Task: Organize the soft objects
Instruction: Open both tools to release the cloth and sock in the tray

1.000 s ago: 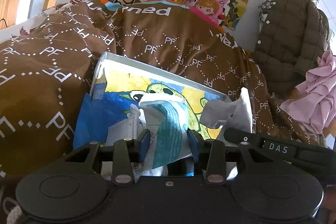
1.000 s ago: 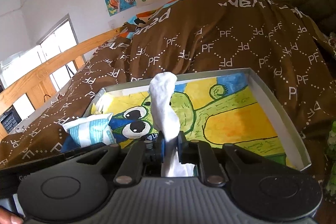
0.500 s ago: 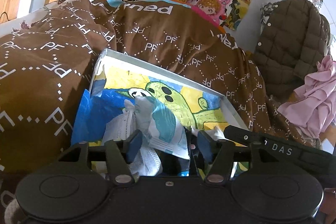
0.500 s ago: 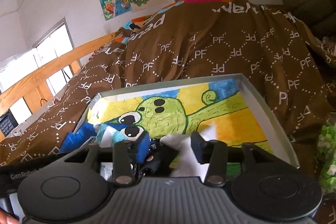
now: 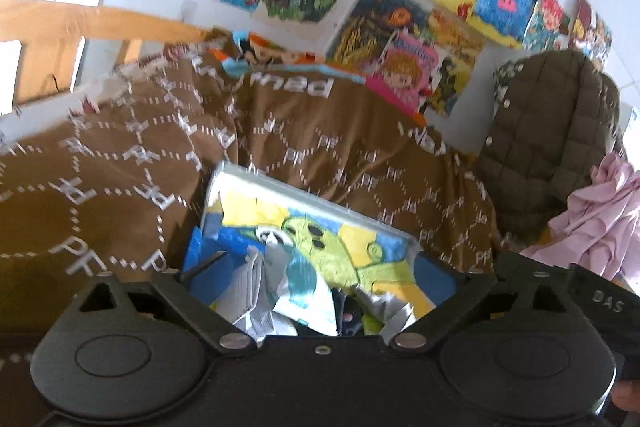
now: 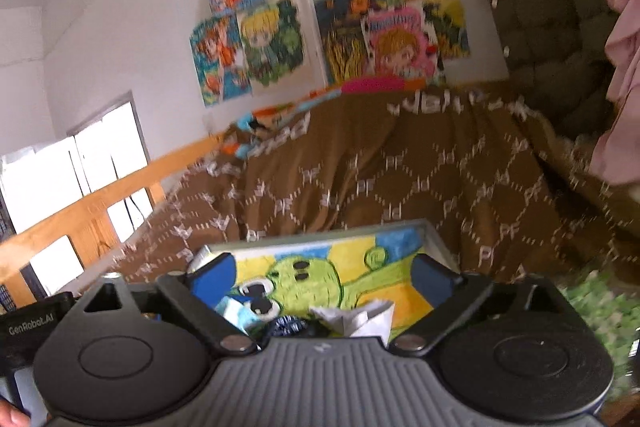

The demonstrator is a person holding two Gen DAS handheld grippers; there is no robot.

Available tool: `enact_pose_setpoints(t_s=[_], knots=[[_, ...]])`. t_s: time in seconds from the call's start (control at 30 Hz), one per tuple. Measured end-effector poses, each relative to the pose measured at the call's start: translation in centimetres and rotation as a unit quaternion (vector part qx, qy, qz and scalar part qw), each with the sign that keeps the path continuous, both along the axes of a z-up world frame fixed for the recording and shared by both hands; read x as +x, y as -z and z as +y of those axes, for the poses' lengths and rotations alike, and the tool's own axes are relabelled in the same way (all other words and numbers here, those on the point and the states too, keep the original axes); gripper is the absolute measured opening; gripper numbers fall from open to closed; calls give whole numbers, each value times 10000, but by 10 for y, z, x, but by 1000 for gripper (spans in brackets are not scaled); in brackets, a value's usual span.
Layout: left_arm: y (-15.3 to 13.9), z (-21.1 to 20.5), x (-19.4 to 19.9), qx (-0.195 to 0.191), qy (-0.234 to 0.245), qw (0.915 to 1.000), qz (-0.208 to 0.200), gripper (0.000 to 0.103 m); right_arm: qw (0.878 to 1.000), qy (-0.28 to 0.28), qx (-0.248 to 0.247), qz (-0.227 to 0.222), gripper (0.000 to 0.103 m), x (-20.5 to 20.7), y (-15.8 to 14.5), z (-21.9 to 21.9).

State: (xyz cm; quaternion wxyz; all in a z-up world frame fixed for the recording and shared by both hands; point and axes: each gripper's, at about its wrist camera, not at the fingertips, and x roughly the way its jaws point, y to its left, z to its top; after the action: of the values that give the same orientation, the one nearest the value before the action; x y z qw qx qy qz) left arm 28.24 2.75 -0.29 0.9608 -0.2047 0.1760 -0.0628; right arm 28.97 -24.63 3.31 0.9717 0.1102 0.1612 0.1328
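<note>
A shallow white tray (image 5: 280, 183) with a green cartoon drawing on its floor lies on the brown bed cover; it also shows in the right wrist view (image 6: 436, 239). A blue-and-white sock (image 5: 296, 283) and a white lace-edged cloth (image 5: 248, 291) lie in its near end, between the wide-open fingers of my left gripper (image 5: 322, 277), which holds nothing. In the right wrist view a crumpled white sock (image 6: 360, 317), a light blue sock (image 6: 236, 311) and a dark patterned piece (image 6: 286, 327) lie in the tray. My right gripper (image 6: 324, 275) is open and empty above them.
The brown "PF" bed cover (image 5: 120, 187) rises in folds behind and left of the tray. An olive quilted jacket (image 5: 552, 131) and pink cloth (image 5: 596, 219) are at the right. A wooden bed rail (image 6: 100, 207) runs along the left. Green fuzzy material (image 6: 592, 311) lies at the right.
My left gripper opened and let go of the blue-and-white sock into the tray. My right gripper opened and dropped the white sock there. Both pulled back and tilted up.
</note>
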Motion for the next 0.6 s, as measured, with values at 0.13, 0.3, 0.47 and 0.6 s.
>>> enact_pose_setpoints(t_s=[0.13,0.3,0.47,0.6], knots=[[-18,-6,-26,56,-46,9995,-302,102,9995,69,-55,-287,103,-27,-13,-6],[-38,-17,-62,306,-124,9973,-658,102,9991,125,-21,-410,103,-61,-22,-16],[-44,-27,-100,435,-179,9957,-804,102,9984,207,-4,-517,103,-99,-27,-23],[-43,-35,-123,515,-124,9961,-705,102,9981,197,-30,-576,103,-128,-30,-26]])
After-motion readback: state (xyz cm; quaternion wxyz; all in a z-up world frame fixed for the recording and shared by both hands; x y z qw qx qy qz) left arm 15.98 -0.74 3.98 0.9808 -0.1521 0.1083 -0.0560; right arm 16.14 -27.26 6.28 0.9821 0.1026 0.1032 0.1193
